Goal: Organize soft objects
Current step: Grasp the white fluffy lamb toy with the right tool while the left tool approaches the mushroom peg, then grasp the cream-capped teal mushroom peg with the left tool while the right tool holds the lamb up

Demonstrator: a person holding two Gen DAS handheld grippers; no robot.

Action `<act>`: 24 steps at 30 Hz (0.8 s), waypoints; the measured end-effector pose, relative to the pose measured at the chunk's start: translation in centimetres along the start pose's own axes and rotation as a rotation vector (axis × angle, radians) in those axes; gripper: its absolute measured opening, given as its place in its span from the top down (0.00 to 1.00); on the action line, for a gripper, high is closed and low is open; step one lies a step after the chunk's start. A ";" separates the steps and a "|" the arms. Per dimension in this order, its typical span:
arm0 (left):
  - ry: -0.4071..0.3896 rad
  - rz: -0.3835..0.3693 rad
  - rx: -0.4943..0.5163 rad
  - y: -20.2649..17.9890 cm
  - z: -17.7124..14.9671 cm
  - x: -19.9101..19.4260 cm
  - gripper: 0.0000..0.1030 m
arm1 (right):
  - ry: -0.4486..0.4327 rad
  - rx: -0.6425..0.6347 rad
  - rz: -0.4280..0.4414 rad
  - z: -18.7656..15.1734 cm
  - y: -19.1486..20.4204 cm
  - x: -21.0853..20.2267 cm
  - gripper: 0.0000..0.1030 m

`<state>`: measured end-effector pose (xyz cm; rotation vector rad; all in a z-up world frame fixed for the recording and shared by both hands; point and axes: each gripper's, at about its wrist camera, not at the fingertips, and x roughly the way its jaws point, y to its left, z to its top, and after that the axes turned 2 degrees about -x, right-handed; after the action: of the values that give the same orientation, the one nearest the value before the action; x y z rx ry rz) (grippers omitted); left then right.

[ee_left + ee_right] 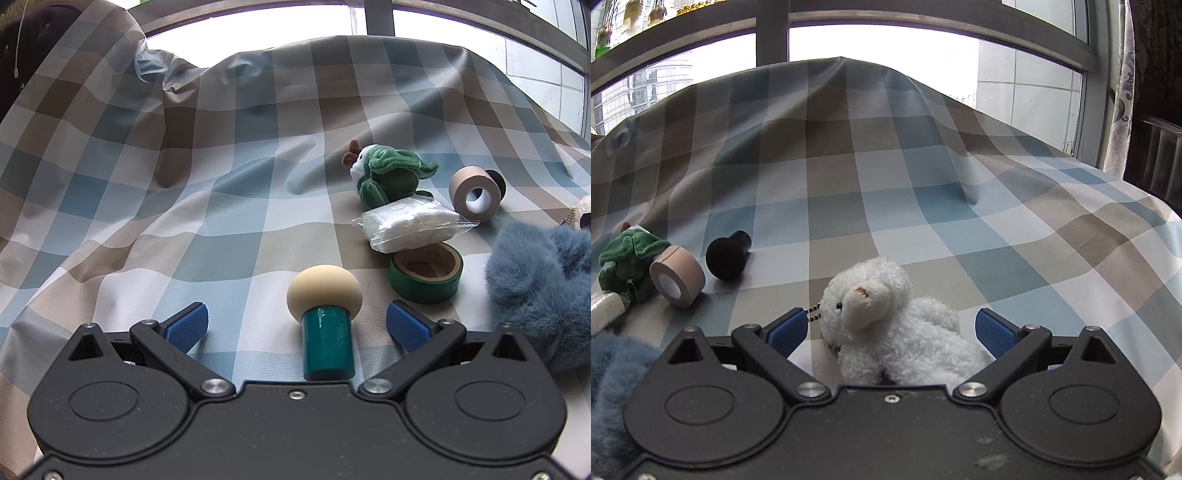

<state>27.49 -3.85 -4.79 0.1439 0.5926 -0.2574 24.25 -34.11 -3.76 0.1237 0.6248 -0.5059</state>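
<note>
My left gripper [297, 325] is open, its blue pads either side of a cream sponge puff on a teal handle [325, 314] lying on the checked cloth [221, 184]. My right gripper [890, 332] is open around a white plush lamb [886, 317] with a bead chain. A green plush toy [388, 173] lies further back, also in the right wrist view [626, 262]. A blue furry item [543, 291] sits at the right edge, and shows at the lower left of the right wrist view [613, 373].
A bag of white cotton pads [410, 223], a green tape roll [426, 275] and a beige tape roll [476, 194] lie beside the green plush. A black sponge puff [727, 256] lies behind the beige roll [677, 275]. Windows stand behind the draped cloth.
</note>
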 end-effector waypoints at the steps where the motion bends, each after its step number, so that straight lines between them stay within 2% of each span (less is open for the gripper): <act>1: 0.001 -0.001 -0.001 0.0 0.0 0.0 0.02 | 0.009 0.012 0.000 0.0 -0.2 0.2 0.06; 4: 0.001 -0.002 -0.004 0.1 0.0 0.0 0.02 | 0.055 0.057 0.010 0.0 -1.0 1.0 0.16; 5: 0.000 -0.001 -0.002 0.1 0.0 0.0 0.02 | 0.060 0.064 0.015 0.0 -1.1 1.1 0.22; 8: -0.011 0.007 0.007 0.0 0.0 -0.1 0.02 | 0.043 0.048 0.014 -0.1 -1.1 0.6 0.30; 11: -0.031 0.003 0.026 -0.3 -0.1 -0.4 0.08 | 0.034 0.021 0.015 -0.2 -0.7 0.3 0.32; 13: -0.049 -0.018 0.052 -0.6 -0.3 -0.7 0.19 | 0.031 0.015 0.017 -0.2 -0.6 0.1 0.32; 14: -0.055 -0.020 0.063 -0.7 -0.4 -0.8 0.21 | 0.031 0.015 0.019 -0.2 -0.6 0.0 0.32; 16: -0.069 -0.029 0.092 -1.1 -0.5 -1.0 0.32 | 0.033 0.016 0.021 -0.2 -0.7 -0.1 0.32; 17: -0.077 -0.029 0.107 -1.3 -0.6 -1.1 0.34 | 0.033 0.017 0.021 -0.2 -0.7 -0.2 0.32; 19: -0.086 -0.046 0.134 -1.7 -0.6 -1.3 0.46 | 0.034 0.019 0.024 -0.2 -0.8 -0.3 0.32; 24: -0.091 -0.044 0.154 -2.0 -0.7 -1.4 0.47 | 0.033 0.015 0.023 -0.3 -0.9 -0.7 0.32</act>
<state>25.47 -5.34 -4.72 0.2664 0.4861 -0.3510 23.18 -34.48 -3.55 0.1535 0.6515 -0.4872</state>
